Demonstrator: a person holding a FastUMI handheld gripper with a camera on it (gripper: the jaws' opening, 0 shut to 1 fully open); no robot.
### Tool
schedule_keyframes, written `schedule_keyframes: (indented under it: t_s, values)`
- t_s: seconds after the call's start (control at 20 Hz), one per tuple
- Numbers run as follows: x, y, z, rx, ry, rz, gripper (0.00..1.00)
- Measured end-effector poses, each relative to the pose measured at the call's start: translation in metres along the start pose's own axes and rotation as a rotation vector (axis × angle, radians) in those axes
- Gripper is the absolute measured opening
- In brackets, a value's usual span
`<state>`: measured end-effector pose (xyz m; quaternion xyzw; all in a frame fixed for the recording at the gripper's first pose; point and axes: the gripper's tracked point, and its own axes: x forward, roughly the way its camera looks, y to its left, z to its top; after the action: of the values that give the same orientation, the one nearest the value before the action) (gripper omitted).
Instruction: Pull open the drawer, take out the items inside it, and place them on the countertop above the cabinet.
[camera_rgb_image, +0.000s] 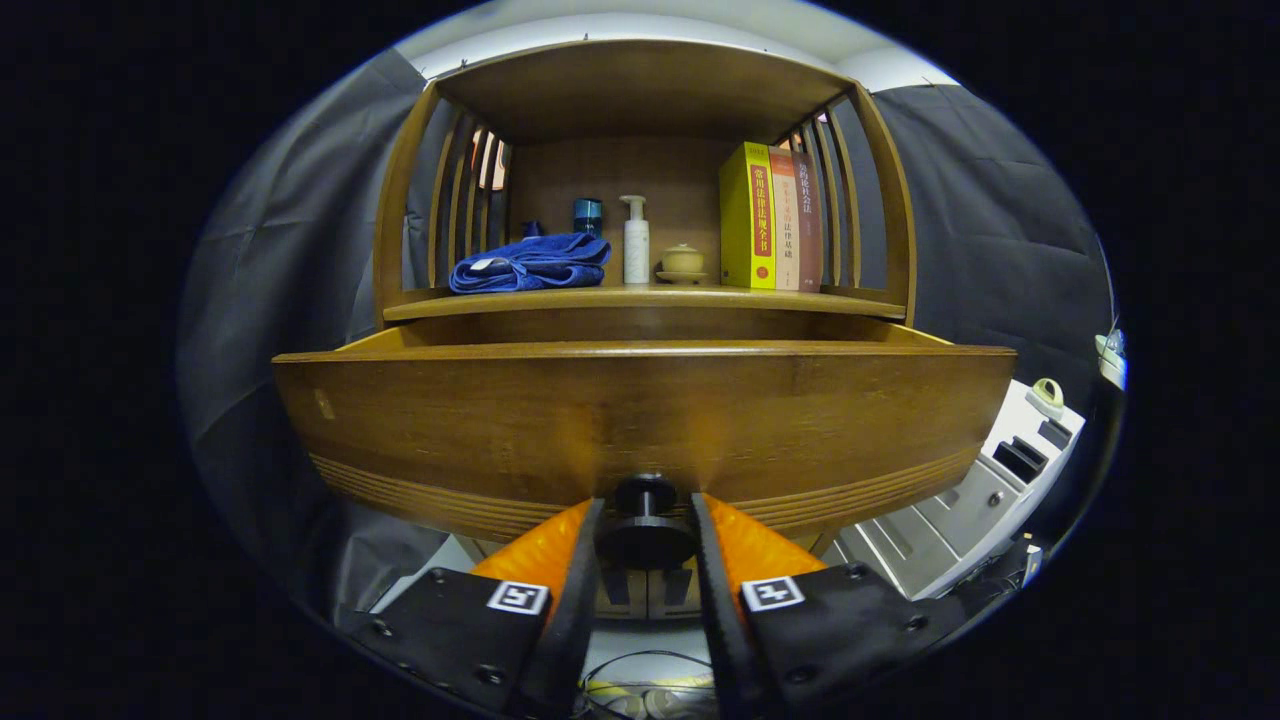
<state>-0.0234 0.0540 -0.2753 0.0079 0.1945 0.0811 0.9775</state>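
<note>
Fills the centre of the frame: a wooden cabinet (640, 200) with slatted sides and an open shelf serving as the table (650, 300) above the drawer. Below it, across the middle of the frame, the drawer (640, 420), already pulled out toward the camera, its broad front standing well forward of the cabinet body and its top edge visible as a separate line under the table. Counts as done, by the look of it: the opening step, or most of it. Cannot see into the drawer from this low angle, so no telling what items lie inside or how many. Already on the table, upper centre: a folded blue towel (530, 263) at left, a dark teal jar (588, 215) behind it, a white pump bottle (636, 240), a small lidded ceramic pot (682, 262), and upright books (770, 215) at right; impossible to say whether any of these came from the drawer. At the bottom centre, the dark round knob (645, 520) of the drawer, sitting between the fingers of the tool (645, 560), which appears narrowed onto it, both fingers seeming to press its sides. Left to do, judging from here: release the knob, rise above the drawer front, reach in, lift out whatever is inside, and set it on the table.
</note>
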Motion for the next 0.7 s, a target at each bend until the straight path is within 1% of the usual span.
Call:
schedule_keyframes:
  t_s: [0.25, 0.4, 0.5, 0.6, 0.7]
  values:
    - [-0.001, 0.004, 0.001, 0.012, -0.006, 0.014, 0.92]
    - [-0.006, 0.009, 0.011, -0.004, -0.041, 0.021, 0.97]
    - [-0.017, 0.012, 0.023, -0.02, -0.088, 0.032, 0.97]
    - [-0.034, 0.01, 0.052, -0.054, -0.182, 0.024, 0.97]
    - [-0.05, 0.01, 0.091, -0.072, -0.283, 0.02, 0.97]
